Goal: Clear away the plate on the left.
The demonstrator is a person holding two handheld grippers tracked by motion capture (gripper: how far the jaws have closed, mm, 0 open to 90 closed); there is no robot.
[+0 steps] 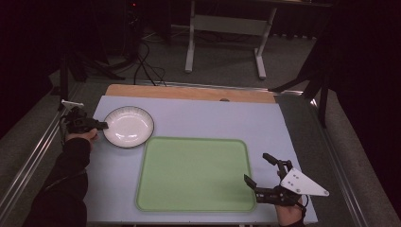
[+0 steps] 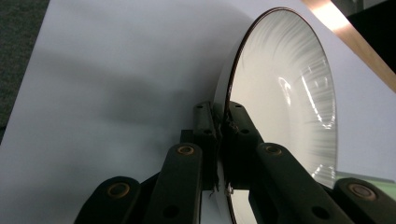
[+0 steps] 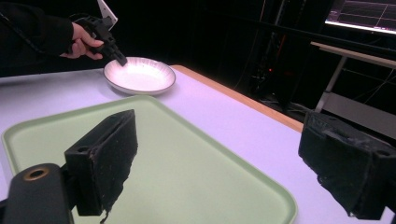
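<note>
Nearest the high camera, the right tongs (image 1: 261,172) are held released, jaws spread wide, just off the right edge of the green tray (image 1: 194,175); nothing is gripped, so they seem parked in readiness. Across the counter (image 1: 265,123), the left tongs (image 1: 103,126) are clenched on the near-left rim of the white plate (image 1: 128,126), which lies beside the tray's far-left corner. A thin rim is pinched edge-on, probably so the plate can be lifted or slid toward the tray. In the left gripper view the rim (image 2: 229,116) is seen squeezed between both pads.
</note>
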